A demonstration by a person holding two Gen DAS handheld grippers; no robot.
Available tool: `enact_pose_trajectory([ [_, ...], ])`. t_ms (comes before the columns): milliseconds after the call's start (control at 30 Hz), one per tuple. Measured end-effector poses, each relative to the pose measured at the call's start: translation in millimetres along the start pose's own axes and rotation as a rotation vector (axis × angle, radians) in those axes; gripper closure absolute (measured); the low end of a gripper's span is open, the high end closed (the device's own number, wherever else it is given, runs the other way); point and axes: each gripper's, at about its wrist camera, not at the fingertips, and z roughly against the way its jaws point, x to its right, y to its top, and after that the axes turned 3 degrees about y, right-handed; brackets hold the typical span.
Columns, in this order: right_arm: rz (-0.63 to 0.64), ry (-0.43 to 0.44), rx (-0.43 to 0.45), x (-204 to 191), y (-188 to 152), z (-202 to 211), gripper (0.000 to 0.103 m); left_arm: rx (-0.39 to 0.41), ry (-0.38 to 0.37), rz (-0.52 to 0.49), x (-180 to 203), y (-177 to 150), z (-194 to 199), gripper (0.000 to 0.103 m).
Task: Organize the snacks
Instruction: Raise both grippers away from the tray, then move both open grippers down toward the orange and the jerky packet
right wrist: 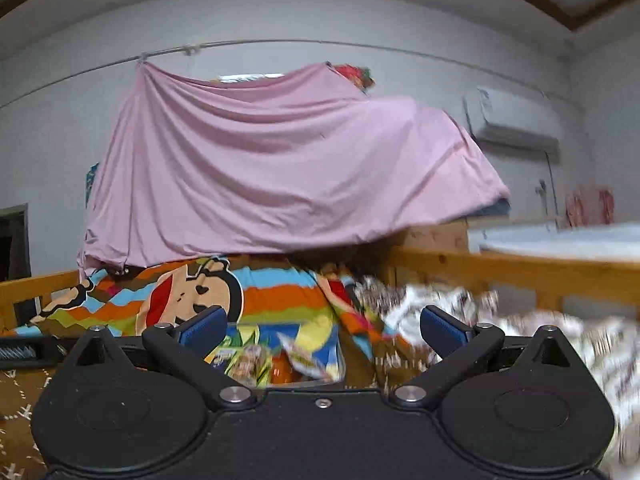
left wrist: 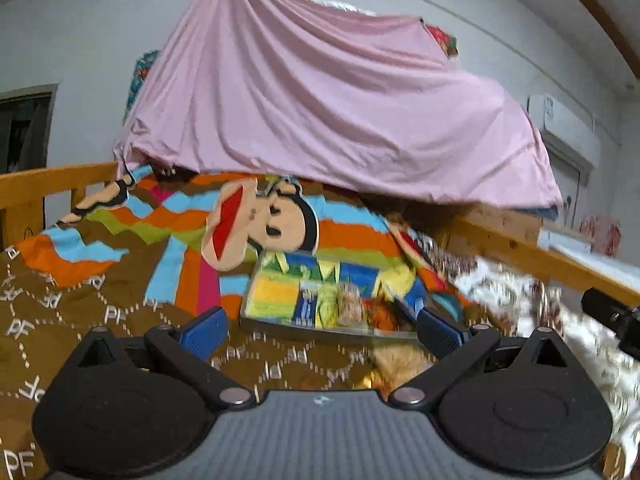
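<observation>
A clear tray [left wrist: 320, 330] of several colourful snack packets [left wrist: 312, 296] lies on the bed's brown and striped blanket, just ahead of my left gripper [left wrist: 322, 330]. The left gripper is open and empty, its blue pads apart on either side of the tray's near edge. A loose orange-brown packet [left wrist: 396, 364] lies blurred in front of the tray. In the right wrist view the snack packets [right wrist: 256, 360] show between the fingers. My right gripper [right wrist: 324, 326] is open and empty, above them. The image is motion-blurred.
A cartoon-face blanket [left wrist: 256, 224] covers the bed. A pink sheet [left wrist: 320, 112] hangs over the far end. Wooden bed rails run on the left [left wrist: 36, 188] and right [left wrist: 520, 244]. A white patterned cloth [right wrist: 520, 332] lies to the right. The other gripper's black body [left wrist: 612, 316] shows at the right edge.
</observation>
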Motion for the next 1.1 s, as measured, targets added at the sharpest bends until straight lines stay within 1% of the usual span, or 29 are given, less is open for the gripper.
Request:
enact_pose_trajectory([
  [133, 0.058, 0.009, 0.019, -12, -11, 13, 0.001, -0.047, -0.058, -0.031, 1, -17, 0, 0.001],
  [233, 0.098, 0.039, 0.009, -20, -18, 13, 0.001, -0.073, -0.046, -0.072, 4, -24, -4, 0.001],
  [300, 0.120, 0.054, -0.006, -24, -20, 9, 0.001, -0.076, -0.030, -0.078, 2, -26, -6, 0.001],
  [433, 0.124, 0.092, -0.072, -28, -24, -5, 0.001, -0.079, -0.014, -0.072, -5, -29, -9, 0.001],
  [567, 0.115, 0.097, -0.143, -28, -28, -20, 0.001, -0.101, 0.015, -0.062, -11, -30, -18, 0.001],
  [667, 0.087, 0.107, -0.229, -26, -31, -37, 0.001, -0.122, 0.033, -0.071, -14, -33, -24, 0.001],
  [767, 0.051, 0.175, -0.329, -22, -36, -59, 0.001, -0.144, 0.042, -0.079, -17, -36, -31, 0.001],
  [833, 0.037, 0.203, -0.372, -21, -39, -70, 0.001, -0.168, 0.044, -0.070, -20, -40, -35, 0.001],
  [967, 0.087, 0.240, -0.384, -28, -42, -84, 0.001, -0.219, 0.046, -0.053, -26, -49, -43, 0.001],
  [1100, 0.155, 0.286, -0.392, -32, -45, -94, 0.001, -0.245, 0.056, -0.026, -28, -53, -53, 0.001],
])
